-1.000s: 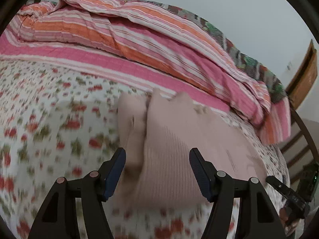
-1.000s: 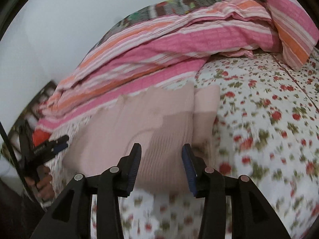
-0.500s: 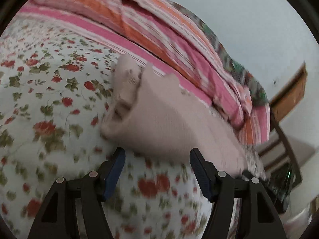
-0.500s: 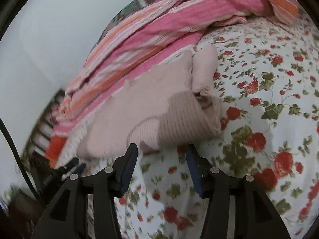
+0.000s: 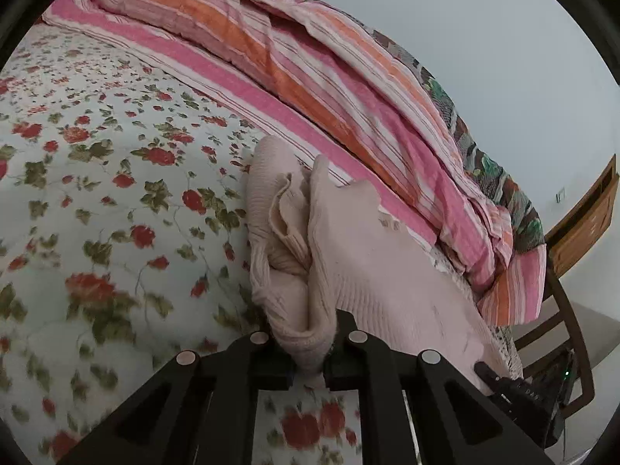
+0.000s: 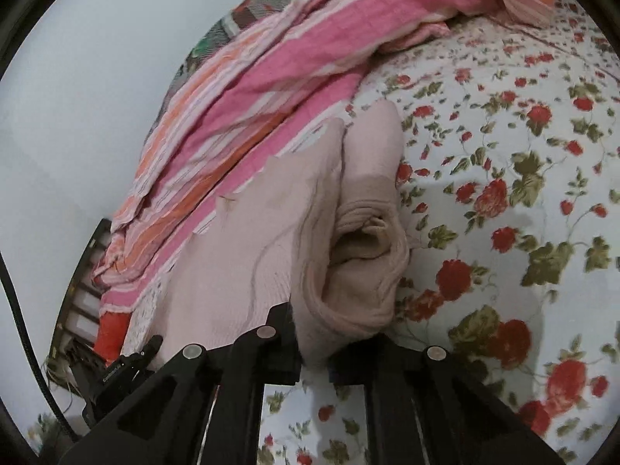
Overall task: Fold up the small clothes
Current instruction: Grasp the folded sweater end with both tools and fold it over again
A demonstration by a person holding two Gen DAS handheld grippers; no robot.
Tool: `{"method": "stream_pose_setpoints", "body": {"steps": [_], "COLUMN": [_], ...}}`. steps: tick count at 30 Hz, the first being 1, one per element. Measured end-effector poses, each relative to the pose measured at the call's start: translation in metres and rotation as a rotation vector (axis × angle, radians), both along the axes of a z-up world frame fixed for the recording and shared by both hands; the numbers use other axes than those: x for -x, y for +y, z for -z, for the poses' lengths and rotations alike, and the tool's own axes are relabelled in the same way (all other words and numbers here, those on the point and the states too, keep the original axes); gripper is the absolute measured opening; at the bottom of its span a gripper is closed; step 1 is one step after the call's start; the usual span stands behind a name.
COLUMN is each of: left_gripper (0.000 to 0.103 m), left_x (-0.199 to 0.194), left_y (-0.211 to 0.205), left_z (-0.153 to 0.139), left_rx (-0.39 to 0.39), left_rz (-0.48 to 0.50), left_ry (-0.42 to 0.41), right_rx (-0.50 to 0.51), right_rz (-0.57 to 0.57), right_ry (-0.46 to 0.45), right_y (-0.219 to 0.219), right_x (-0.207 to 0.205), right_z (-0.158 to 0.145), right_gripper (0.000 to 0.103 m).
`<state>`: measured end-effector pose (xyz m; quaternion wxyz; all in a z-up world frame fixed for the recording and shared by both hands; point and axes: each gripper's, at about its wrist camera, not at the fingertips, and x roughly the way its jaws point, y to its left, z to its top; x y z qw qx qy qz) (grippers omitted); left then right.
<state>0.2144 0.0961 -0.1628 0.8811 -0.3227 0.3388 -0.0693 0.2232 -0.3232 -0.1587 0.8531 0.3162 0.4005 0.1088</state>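
Closest to me in the left wrist view, my left gripper [image 5: 310,364], matte black plastic with round metal pivot pins, has just clamped down: its jaws are nearly together, pinching a bunched lower edge of the pale pink ribbed knit garment [image 5: 372,271] between them. My right gripper [image 6: 314,360] has likewise just closed, and in its own view the same soft pink knit [image 6: 240,255] is squeezed between its narrow jaws, a thick rounded fold bulging just above them.

The garment lies on the white cotton bedsheet printed with red roses and green leaves [image 5: 116,201]. Its fabric is finely ribbed and slightly fuzzy. One side spreads fairly flat, while the other is rolled and puckered into a loose tube with a hollow opening, seen best from the right wrist. A ragged, wavy hem marks its far edge, close to the bedding behind.

Past the knit, a puffy quilt in pink, orange and white stripes [image 5: 317,89] is heaped in long crumpled ridges across the bed, its textile crinkled, with a patterned green and brown underside showing along its top rim. Farther off in the left view stands a brown wooden chair with curved slats [image 5: 562,310], and beyond everything a plain pale grey wall [image 5: 484,38].
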Motion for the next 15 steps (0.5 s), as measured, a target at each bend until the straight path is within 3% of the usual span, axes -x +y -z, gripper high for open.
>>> {"method": "stream_pose_setpoints", "body": {"steps": [8, 15], "left_gripper": [0.010, 0.010], "left_x": [0.049, 0.094], "left_y": [-0.018, -0.032], "left_z": [-0.011, -0.021], "left_rx": [-0.076, -0.168], "left_rz": [0.022, 0.049], "left_ry": [-0.009, -0.007], "right_rx": [0.014, 0.133], "right_rz": [-0.039, -0.082], "right_ry": [-0.010, -0.044], "right_y": [-0.015, -0.016], "right_x": [0.036, 0.083], "right_z": [-0.005, -0.015], "right_gripper": [0.008, 0.008]}}
